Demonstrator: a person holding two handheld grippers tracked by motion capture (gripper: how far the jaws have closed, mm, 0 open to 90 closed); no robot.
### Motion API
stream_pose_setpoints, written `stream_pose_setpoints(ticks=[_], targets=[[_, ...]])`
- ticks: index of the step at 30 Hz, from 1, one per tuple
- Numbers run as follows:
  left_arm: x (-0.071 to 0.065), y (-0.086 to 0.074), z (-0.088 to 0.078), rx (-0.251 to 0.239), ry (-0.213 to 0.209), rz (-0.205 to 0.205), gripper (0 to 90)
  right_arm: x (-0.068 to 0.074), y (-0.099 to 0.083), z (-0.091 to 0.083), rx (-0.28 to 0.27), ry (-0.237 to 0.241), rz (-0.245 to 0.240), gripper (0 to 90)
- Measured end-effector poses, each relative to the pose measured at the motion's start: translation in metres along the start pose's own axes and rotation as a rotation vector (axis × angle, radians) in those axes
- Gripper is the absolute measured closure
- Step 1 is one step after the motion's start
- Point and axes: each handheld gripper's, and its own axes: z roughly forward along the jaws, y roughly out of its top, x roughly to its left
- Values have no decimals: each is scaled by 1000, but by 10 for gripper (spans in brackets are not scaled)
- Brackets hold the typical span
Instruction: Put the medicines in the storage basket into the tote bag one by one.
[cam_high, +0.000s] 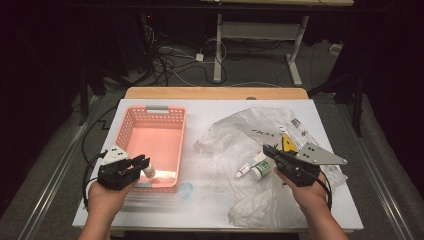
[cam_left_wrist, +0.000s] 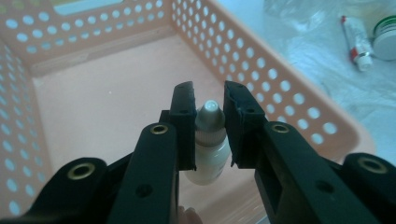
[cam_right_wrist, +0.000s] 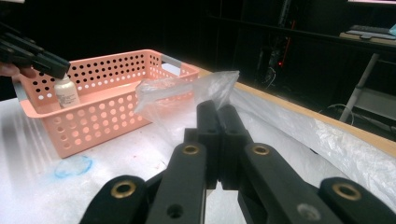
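A white table bears a pink perforated basket on its left half and a crumpled clear plastic bag on its right half; dark print on the bag is too blurred to read. The right gripper is clenched, a fold of the bag rising from its jaw tips. The left gripper grasps a small white dropper bottle over the basket's near end. Beside the bag lie a red-capped tube and a white jar, their labels illegible.
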Motion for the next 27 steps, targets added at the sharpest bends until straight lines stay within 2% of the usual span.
stream_pose_setpoints(ticks=[5,12,15,21,27], targets=[[-10,9,-5,-29,-13,23,733,1,0,1,4,0,0,900],[-21,24,-9,-80,-44,28,733,1,-1,2,10,0,0,900],[-26,31,-10,-91,-52,43,734,2,-2,3,14,0,5,900],[-39,42,-7,-117,-79,64,734,2,-2,3,14,0,7,900],[-55,48,4,-128,-127,78,734,1,-2,2,9,0,4,900]])
